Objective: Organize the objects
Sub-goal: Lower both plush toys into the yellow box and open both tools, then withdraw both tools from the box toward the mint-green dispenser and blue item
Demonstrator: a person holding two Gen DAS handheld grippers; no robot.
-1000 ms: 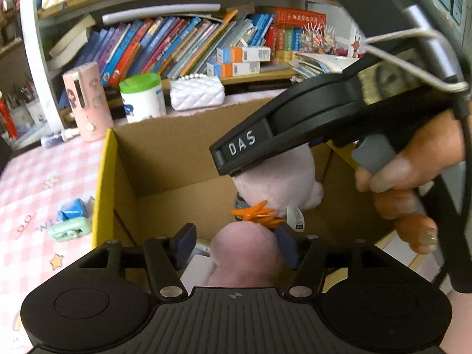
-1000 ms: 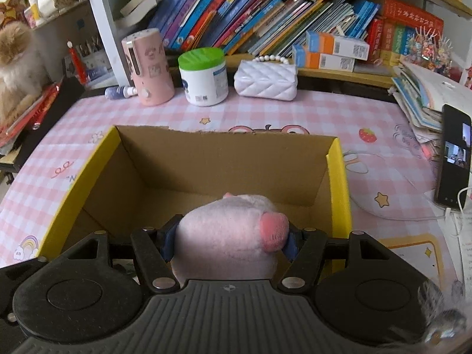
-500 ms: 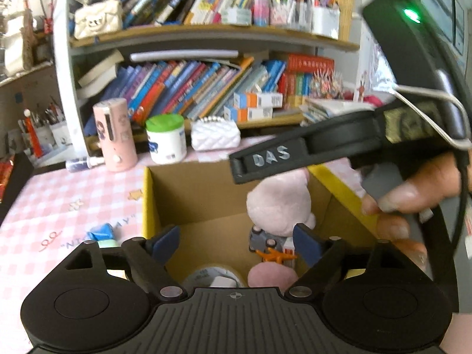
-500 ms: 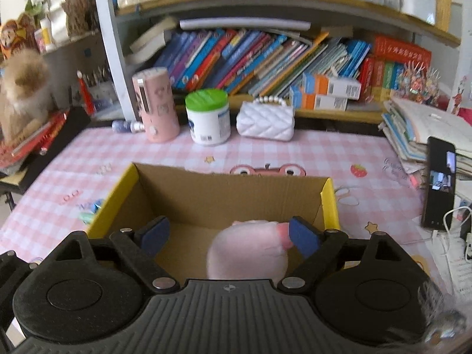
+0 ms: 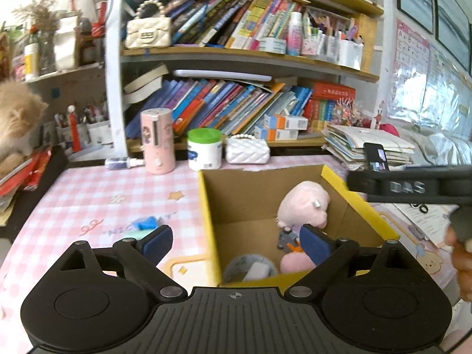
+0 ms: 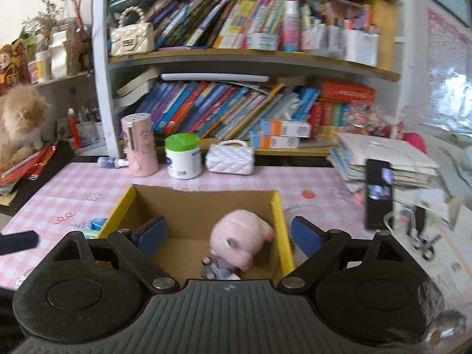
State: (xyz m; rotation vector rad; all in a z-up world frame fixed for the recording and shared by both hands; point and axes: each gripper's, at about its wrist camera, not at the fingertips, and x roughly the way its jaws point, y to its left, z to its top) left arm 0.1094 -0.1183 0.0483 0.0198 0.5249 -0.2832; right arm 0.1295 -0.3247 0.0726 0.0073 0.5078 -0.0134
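A cardboard box with a yellow rim (image 5: 206, 206) stands on the pink checked tablecloth. A pink plush pig (image 5: 303, 206) lies inside it against the right wall, free of both grippers; the right wrist view shows the pig (image 6: 239, 242) too. Beside it in the box are a grey roll (image 5: 250, 268) and another pink soft piece (image 5: 295, 261). My left gripper (image 5: 236, 244) hangs above the box's near left corner, jaws opening, nothing between the pads. My right gripper (image 6: 228, 231) hovers over the box's (image 6: 277, 206) near edge, jaws opening and empty.
A small blue object (image 5: 146, 223) lies on the cloth left of the box. Behind stand a pink cylinder (image 5: 156, 141), a green-lidded white jar (image 5: 205, 150) and a white quilted purse (image 5: 247, 152). A phone (image 6: 379, 194) leans on a paper stack at right. A fluffy cat (image 6: 20, 124) sits far left.
Both grippers were shut on the plush pig down in the box; they have opened, let it go and drawn back and up. The pig now lies in the box.
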